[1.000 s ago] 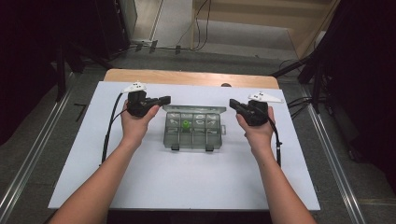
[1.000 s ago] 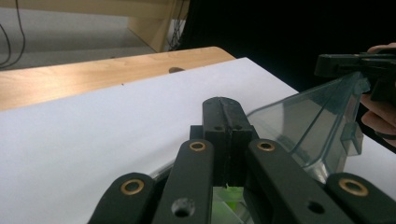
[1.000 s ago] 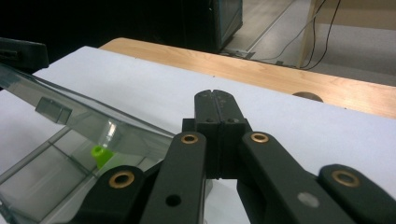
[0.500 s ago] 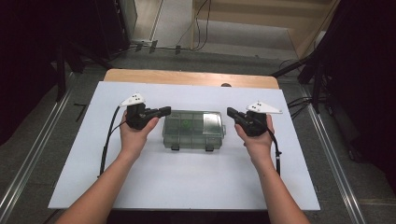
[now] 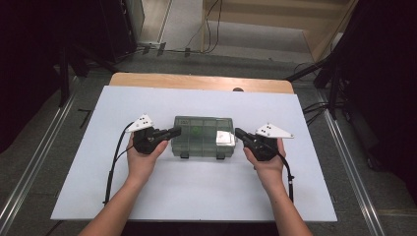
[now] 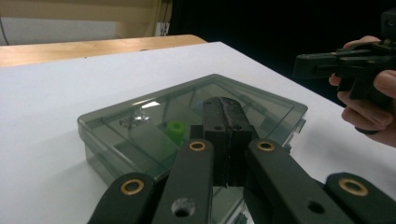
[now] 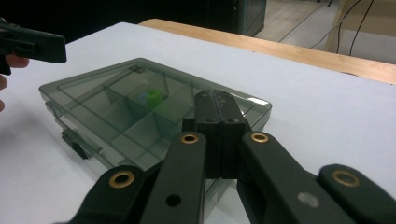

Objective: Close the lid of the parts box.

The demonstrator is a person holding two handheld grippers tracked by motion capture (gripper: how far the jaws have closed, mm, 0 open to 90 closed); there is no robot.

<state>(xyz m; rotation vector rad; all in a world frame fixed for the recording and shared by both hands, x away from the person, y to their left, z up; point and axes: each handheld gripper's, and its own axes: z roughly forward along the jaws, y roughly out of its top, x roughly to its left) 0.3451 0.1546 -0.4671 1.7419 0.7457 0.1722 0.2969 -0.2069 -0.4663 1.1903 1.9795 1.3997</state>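
We hold the clenched left tool point(image 5: 173, 132) and clenched right tool point(image 5: 239, 132) at opposite ends of the closed compartment box point(image 5: 201, 137) on the worktop point(image 5: 98, 196).

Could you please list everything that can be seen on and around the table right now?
Compartment box: one, smoky clear plastic, lid closed, middle of the white mat, between the two claws.
Small part: one, bright green, inside the box.
Latches: two, dark, on the box's near edge.
Mat: one, white, covering most of the table.
Table: one, wooden, far edge showing past the mat.
Cables: several, dark, on the floor beyond the table.
Left claw: one, black, jaws shut, at the box's left end.
Right claw: one, black, jaws shut, at the box's right end.
Hands: two, each gripping a claw.
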